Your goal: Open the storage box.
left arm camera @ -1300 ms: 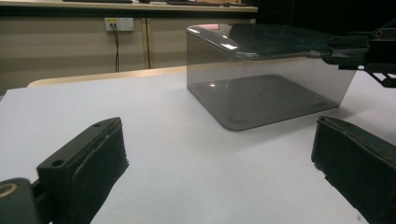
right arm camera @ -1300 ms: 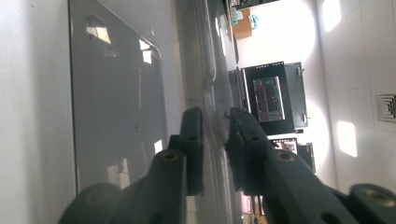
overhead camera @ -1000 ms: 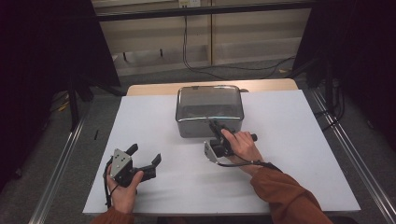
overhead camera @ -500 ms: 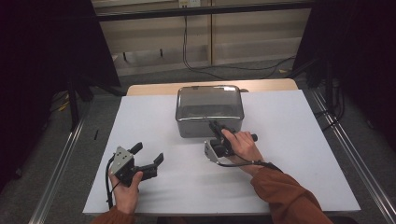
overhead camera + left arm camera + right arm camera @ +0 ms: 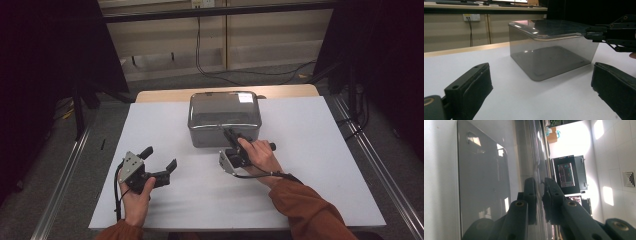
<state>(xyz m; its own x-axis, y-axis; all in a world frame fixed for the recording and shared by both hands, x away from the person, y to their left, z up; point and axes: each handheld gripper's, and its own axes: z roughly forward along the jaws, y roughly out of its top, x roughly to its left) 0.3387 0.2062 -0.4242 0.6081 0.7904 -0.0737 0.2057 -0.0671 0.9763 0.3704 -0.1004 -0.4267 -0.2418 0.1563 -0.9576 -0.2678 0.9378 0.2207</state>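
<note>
**High view: right gripper pinches box lid edge, left waits open**

High view: clear grey box (image 5: pixel 224 119) w/ lid sits at far-centre of the white table (image 5: pixel 310 165), upright, lid on. Right gripper (image 5: pixel 233 136) comes in from the near side; its jaws are narrowed right down onto the lid's near edge, hand turned on its side. Left gripper (image 5: pixel 160 158) is held just above the table, near-left, well apart from the box, jaws spread wide w/ nothing between them; they've just opened a touch further.

Left gripper view: both black pads (image 5: pixel 476 87) at bottom corners, wide gap, bare table between. Box (image 5: pixel 549 53) ahead, smoky see-through walls, inside looks empty. Right gripper's tips (image 5: pixel 596 33) clamp the lid rim at the box's right-hand corner.

Right gripper view: picture rolled sideways; the two jaws almost meet w/ the thin lid edge (image 5: pixel 540 182) sandwiched between.
</note>
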